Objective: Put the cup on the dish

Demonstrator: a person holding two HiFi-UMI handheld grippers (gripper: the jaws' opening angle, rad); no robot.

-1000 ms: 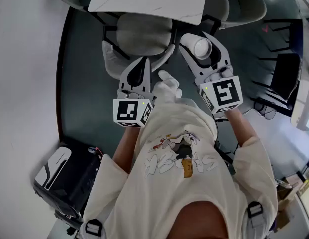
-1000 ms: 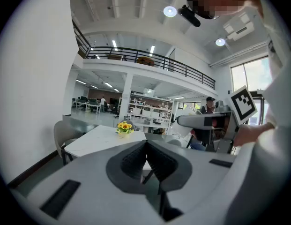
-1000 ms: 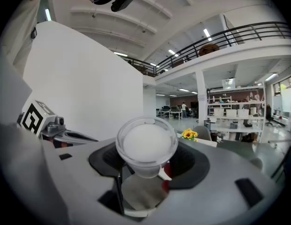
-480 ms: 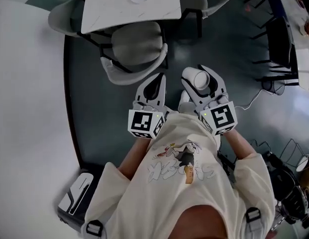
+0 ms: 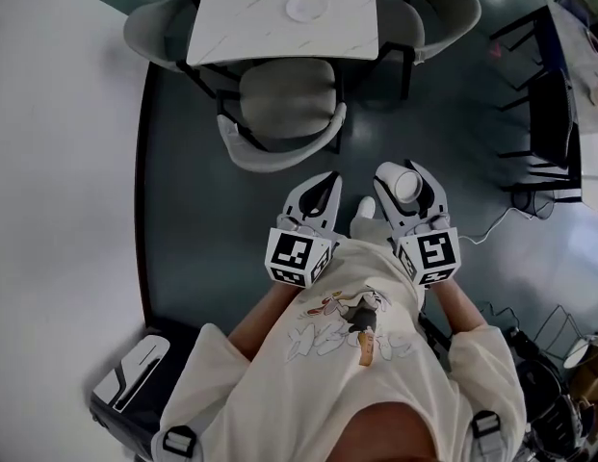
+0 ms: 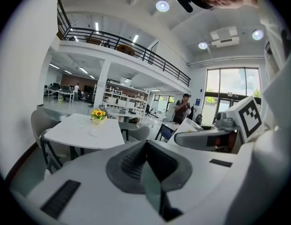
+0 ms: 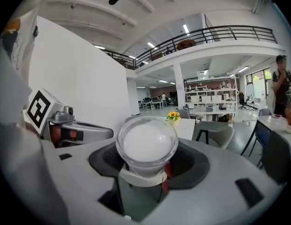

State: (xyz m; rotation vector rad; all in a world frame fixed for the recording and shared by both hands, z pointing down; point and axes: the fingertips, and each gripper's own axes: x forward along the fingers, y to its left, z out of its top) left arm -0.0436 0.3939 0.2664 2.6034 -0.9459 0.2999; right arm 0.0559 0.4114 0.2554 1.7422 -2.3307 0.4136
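Observation:
A clear plastic cup [image 7: 146, 144] lies on its side with its mouth facing away, and my right gripper [image 7: 146, 142] is shut on it. In the head view the cup [image 5: 406, 185] sits between the right gripper's [image 5: 403, 175] jaws, held close in front of the person's chest. My left gripper [image 5: 325, 183] hangs beside it, shut with nothing in it; its pads [image 6: 136, 158] meet. The small white dish [image 5: 306, 8] lies on the white marble table [image 5: 250, 37] far ahead. The dish [image 6: 93, 133] also shows faintly in the left gripper view.
A grey chair [image 5: 284, 114] stands between me and the table, with more chairs [image 5: 443, 12] at its sides. A pot of yellow flowers [image 6: 98, 114] stands on the table. A white wall [image 5: 58, 162] runs along the left. A person [image 6: 182, 109] stands in the distance.
Both grippers have dropped lower in the head view, toward the body. The table and chair now show in full and farther off. The cup stays held in the right gripper.

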